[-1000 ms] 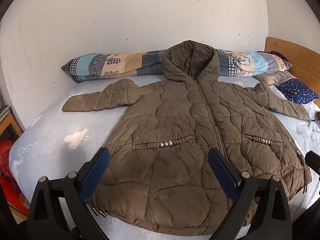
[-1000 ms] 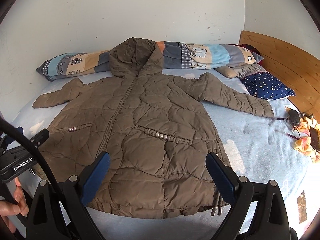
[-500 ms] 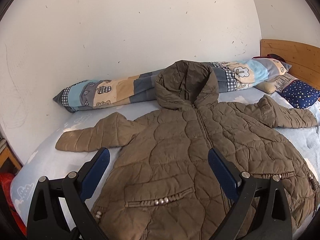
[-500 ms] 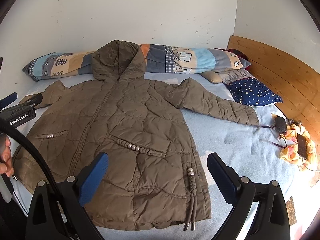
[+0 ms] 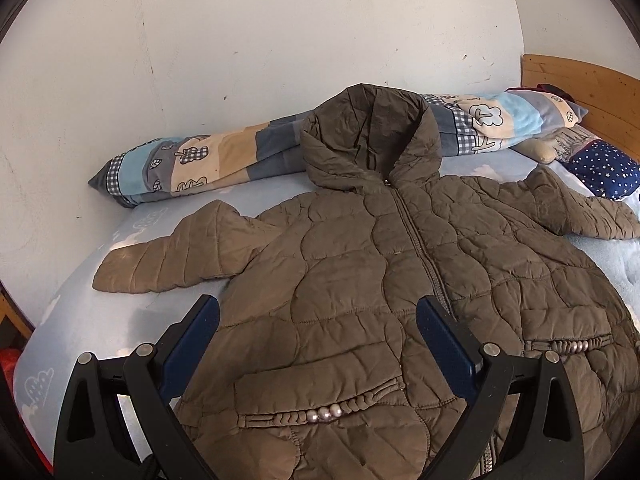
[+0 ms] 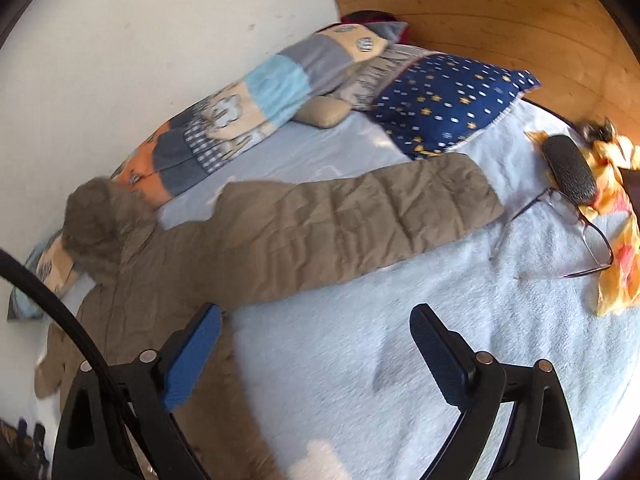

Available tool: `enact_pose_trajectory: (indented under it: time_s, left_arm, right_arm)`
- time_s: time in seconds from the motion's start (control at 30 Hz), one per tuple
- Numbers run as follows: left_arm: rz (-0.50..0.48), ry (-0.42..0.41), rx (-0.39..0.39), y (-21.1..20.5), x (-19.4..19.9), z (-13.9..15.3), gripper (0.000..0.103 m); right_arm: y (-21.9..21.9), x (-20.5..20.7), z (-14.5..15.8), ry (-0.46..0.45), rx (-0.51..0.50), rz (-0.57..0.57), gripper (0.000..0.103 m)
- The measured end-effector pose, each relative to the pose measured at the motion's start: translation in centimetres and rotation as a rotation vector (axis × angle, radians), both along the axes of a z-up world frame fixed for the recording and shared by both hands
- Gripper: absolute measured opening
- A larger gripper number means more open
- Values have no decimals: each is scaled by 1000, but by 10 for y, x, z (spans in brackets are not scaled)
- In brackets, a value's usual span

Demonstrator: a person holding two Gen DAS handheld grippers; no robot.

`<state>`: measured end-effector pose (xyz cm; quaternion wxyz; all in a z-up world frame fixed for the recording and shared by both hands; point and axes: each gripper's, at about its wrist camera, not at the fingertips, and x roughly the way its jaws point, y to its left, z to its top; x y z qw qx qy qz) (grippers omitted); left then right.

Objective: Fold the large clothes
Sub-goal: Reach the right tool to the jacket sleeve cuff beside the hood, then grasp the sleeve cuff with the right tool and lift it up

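you are hovering both grippers, left gripper (image 5: 318,336) and right gripper (image 6: 316,344), jaws apart and empty, the right's just narrowing, over the brown coat (image 5: 400,280) lying flat on the bed (image 6: 400,340); take its sleeve (image 6: 360,216) at one o'clock near the cuff, folding inward.

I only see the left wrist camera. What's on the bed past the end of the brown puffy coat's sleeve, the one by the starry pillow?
Observer: A pair of thin-framed glasses lies on the light blue blanket, just beyond the cuff of the brown quilted coat's sleeve and not touching it.
Operator: Anything else?
Observer: A black oblong case lies beside the glasses, partly on a yellow-orange cloth.
Operator: Is the other gripper holding the coat?
Observer: No. The right gripper is open. Its jaws have just been closing a little with nothing between them, over the blanket at the coat's edge.
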<state>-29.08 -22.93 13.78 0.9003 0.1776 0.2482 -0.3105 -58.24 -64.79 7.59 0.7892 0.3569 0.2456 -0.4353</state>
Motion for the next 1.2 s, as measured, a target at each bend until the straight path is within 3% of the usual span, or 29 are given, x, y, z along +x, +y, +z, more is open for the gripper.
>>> enact_pose_trajectory:
  time_s: [0.03,0.1,0.13,0.27,0.37,0.67,0.8,0.9,0.93,0.97,1.0,1.2]
  left_arm:
    - [3,12,-1,1,2,-1,98]
    - [8,42,-8,1,7,-3,98]
    - [9,55,-10,1,9,-3,98]
    - [18,92,-17,1,15,-6,98]
    - [23,99,-5,0,19,-11,98]
    - [35,127,46,-7,29,-28,98]
    - [25,130,60,-10,29,-32,98]
    - [25,130,69,-12,29,-34,98]
    - [27,132,69,-12,29,-34,98]
    - [28,133,68,-13,29,-33,98]
    - [28,134,65,-13,29,-33,98]
    - [27,127,50,-10,27,-30,98]
  right_arm:
    - [-16,-10,-6,-26,21,-36,89]
    - [-46,-35,-20,-116,89,-97,62]
    - [-59,-47,-27,-155,123,-133,57]
    - [-100,-83,-51,-302,199,-260,54]
    - [-122,-92,-69,-381,243,-291,54]
    - [-160,-89,-103,-311,319,-399,52]
    - [-176,-94,-123,-392,353,-409,52]
    - [-187,-90,-129,-404,343,-385,50]
    - [-188,-88,-127,-395,328,-379,46]
    - [-187,-86,-124,-382,314,-378,28]
    - [-186,-86,-121,-372,301,-383,21]
    - [-170,-74,-59,-350,143,-359,15]
